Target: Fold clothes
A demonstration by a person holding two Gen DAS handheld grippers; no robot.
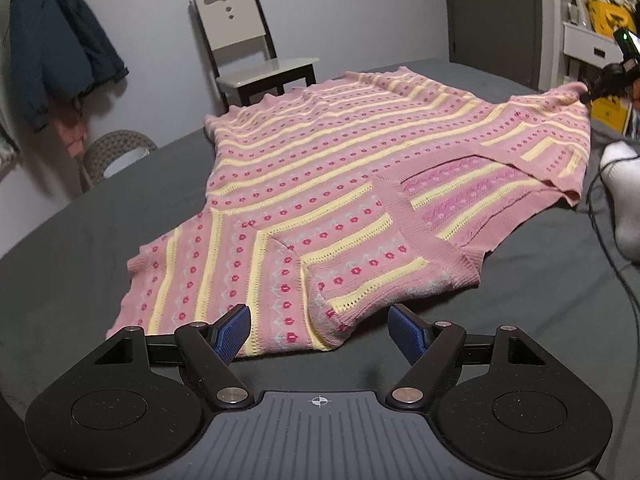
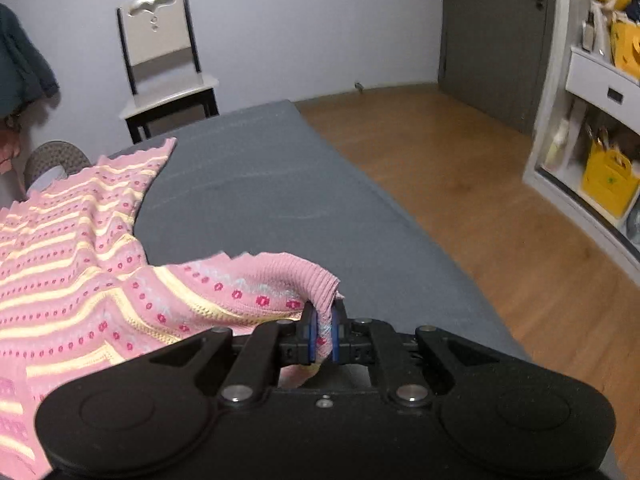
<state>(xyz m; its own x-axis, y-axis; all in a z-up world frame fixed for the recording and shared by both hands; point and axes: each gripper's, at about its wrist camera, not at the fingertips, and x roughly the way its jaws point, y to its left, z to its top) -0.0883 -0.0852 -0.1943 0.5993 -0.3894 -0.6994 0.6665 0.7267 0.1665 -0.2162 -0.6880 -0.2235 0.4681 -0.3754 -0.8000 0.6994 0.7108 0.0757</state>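
A pink knit sweater (image 1: 320, 168) with yellow stripes and red flower dots lies spread on the dark grey bed (image 1: 80, 248). Its left sleeve is folded in over the body. My left gripper (image 1: 320, 334) stands open just in front of the sweater's near edge, blue pads (image 1: 234, 332) on either side of the folded shoulder, touching nothing. My right gripper (image 2: 324, 330) is shut on the ribbed cuff of the sweater (image 2: 120, 280)'s right sleeve, lifted above the bed. In the left wrist view the right gripper (image 1: 592, 92) shows at the far right, holding that sleeve up.
A chair (image 1: 248, 52) stands past the bed's far edge and a woven basket (image 1: 116, 156) at its left. A dark jacket (image 1: 56, 40) hangs on the wall. A person's white sock (image 1: 624, 200) rests on the bed at right. Wood floor (image 2: 460, 184) and shelves (image 2: 600, 120) lie right.
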